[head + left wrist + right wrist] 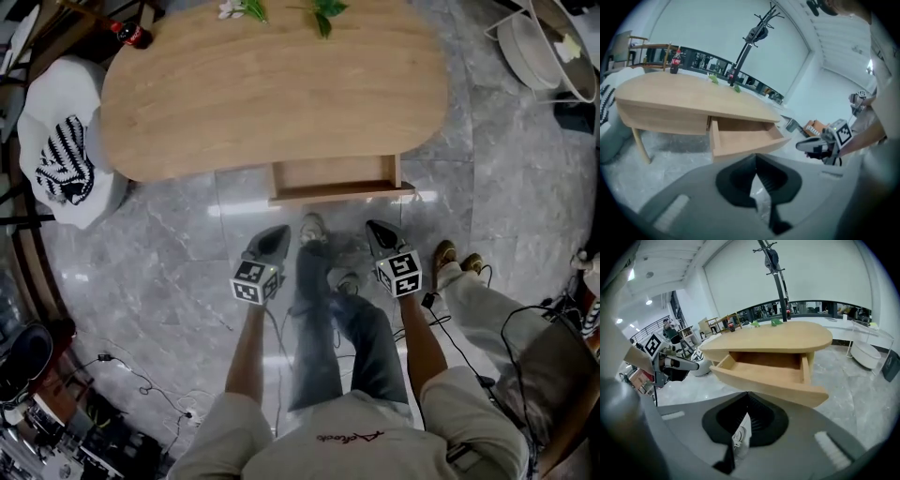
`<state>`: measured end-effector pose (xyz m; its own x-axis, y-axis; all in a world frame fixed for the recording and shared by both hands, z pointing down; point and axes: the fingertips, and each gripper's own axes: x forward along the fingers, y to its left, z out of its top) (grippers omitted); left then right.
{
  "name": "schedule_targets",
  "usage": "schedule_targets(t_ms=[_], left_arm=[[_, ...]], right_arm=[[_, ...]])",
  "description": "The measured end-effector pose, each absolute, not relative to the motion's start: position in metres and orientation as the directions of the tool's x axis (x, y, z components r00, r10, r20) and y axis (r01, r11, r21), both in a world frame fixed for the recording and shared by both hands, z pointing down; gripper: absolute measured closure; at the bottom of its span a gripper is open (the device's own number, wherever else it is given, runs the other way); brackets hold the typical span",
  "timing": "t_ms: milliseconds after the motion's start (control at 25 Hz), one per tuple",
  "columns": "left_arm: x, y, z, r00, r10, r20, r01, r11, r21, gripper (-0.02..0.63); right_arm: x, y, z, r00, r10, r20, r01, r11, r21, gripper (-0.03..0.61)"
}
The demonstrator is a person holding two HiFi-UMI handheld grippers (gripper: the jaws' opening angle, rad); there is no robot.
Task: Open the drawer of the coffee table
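Ahead of and below both grippers: oval wooden coffee table [272,94]. Under its near edge, drawer [336,178] standing open toward them, well apart from either. Left gripper [278,232] and right gripper [376,228] side by side, jaws closed on nothing. Far beyond the left gripper, on the table's corner, cola bottle [131,35], seemingly upright.

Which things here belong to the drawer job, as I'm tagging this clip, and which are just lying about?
Job: coffee table; its open drawer; left gripper and right gripper, both shut, empty.
Lying about: cola bottle; green leaves; striped cloth; coat stand; floor cables.
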<state>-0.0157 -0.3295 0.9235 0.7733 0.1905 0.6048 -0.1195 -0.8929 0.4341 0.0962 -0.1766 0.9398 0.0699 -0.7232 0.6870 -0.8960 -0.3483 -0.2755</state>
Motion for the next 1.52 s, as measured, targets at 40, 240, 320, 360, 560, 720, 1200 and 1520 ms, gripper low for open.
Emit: schedule_targets(t_ms=[40, 240, 320, 360, 560, 720, 1200, 1520], left_arm=[[-0.015, -0.331, 0.908, 0.774, 0.191, 0.603, -0.117, -0.894, 0.433, 0.614], [0.003, -0.339, 0.828, 0.789, 0.184, 0.586, -0.111, -0.896, 0.430, 0.614], [0.015, -0.340, 0.794, 0.795, 0.179, 0.579, -0.104, -0.901, 0.422, 0.614], [0.020, -0.339, 0.775, 0.800, 0.177, 0.574, -0.100, -0.903, 0.419, 0.614], [0.046, -0.353, 0.690, 0.831, 0.155, 0.535, -0.102, -0.902, 0.419, 0.614], [0.076, -0.362, 0.628, 0.851, 0.148, 0.504, -0.078, -0.913, 0.401, 0.614], [0.149, -0.401, 0.474, 0.910, 0.132, 0.393, 0.026, -0.964, 0.264, 0.614], [0.173, -0.410, 0.393, 0.946, 0.124, 0.301, 0.068, -0.979, 0.190, 0.614]], right_arm=[[0.096, -0.179, 0.924, 0.075, -0.724, 0.685, -0.895, -0.352, -0.274, 0.575], [0.111, -0.197, 0.836, 0.108, -0.738, 0.666, -0.901, -0.356, -0.249, 0.574], [0.122, -0.203, 0.797, 0.121, -0.746, 0.654, -0.905, -0.354, -0.237, 0.574], [0.125, -0.205, 0.777, 0.126, -0.749, 0.651, -0.905, -0.356, -0.234, 0.574], [0.145, -0.221, 0.692, 0.156, -0.770, 0.619, -0.900, -0.369, -0.232, 0.574], [0.172, -0.234, 0.631, 0.197, -0.789, 0.582, -0.899, -0.383, -0.214, 0.575], [0.246, -0.272, 0.471, 0.346, -0.841, 0.417, -0.893, -0.431, -0.128, 0.574], [0.268, -0.273, 0.391, 0.412, -0.856, 0.313, -0.887, -0.455, -0.078, 0.575]])
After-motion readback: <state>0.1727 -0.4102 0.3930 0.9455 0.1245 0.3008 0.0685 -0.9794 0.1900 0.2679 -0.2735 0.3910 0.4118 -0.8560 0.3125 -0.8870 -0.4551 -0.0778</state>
